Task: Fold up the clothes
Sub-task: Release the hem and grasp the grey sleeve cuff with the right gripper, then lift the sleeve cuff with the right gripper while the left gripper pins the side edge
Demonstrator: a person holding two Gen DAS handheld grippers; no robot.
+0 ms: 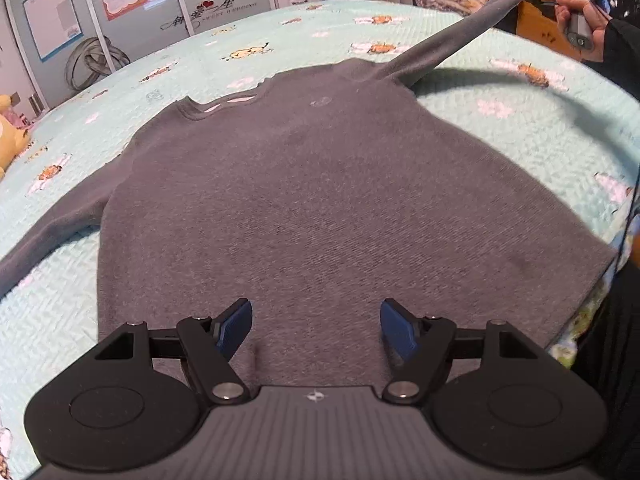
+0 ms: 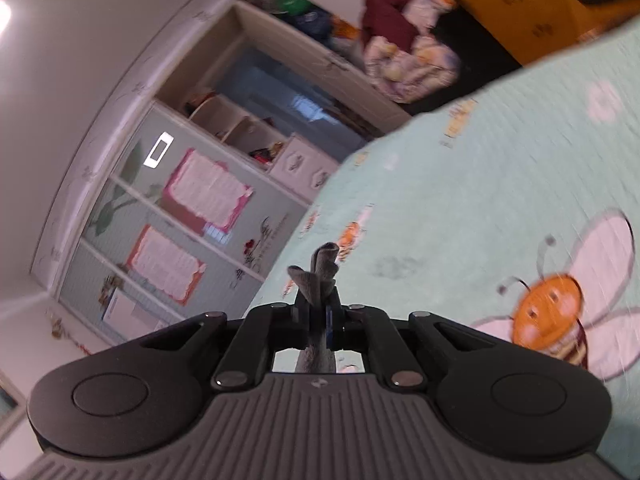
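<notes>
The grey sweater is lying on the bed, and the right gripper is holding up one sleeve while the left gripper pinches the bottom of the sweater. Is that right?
Almost. The left gripper isn't pinching anything: the left wrist view shows its jaws wide open over the hem of the grey sweater. The rest holds: the sweater lies on the bed, and the right gripper is shut on the raised sleeve.

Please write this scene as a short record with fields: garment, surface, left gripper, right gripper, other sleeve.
garment: grey sweater, body spread flat
surface: light green bedspread with bee prints
left gripper: open, empty, above the sweater hem
right gripper: shut on sleeve cuff, sleeve pulled taut off the bed
other sleeve: lying flat on the bedspread
</notes>
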